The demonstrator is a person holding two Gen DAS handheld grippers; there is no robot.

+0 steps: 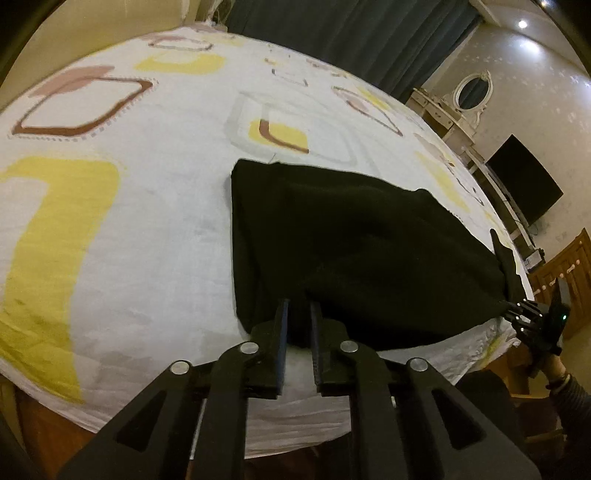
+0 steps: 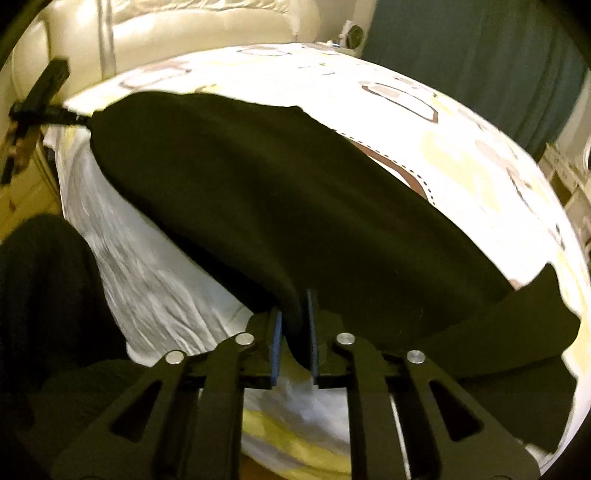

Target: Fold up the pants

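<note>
Black pants [image 1: 351, 251] lie on a bed with a white sheet printed with yellow and brown squares [image 1: 129, 221]. My left gripper [image 1: 297, 314] is shut on the near edge of the pants at the bed's front edge. My right gripper [image 2: 293, 310] is shut on another part of the near edge of the pants [image 2: 295, 184]. The right gripper also shows in the left wrist view [image 1: 511, 295] at the far right, pinching the cloth. The left gripper shows in the right wrist view [image 2: 79, 118] at the far left, holding the other end. The cloth hangs stretched between them, lifted off the sheet.
Dark curtains [image 1: 351, 37] hang behind the bed. A white dresser with an oval mirror [image 1: 472, 92] and a dark screen [image 1: 524, 184] stand at the right. A cream padded headboard [image 2: 166, 29] is at the far end. My dark-clothed leg [image 2: 44, 295] is by the bed's edge.
</note>
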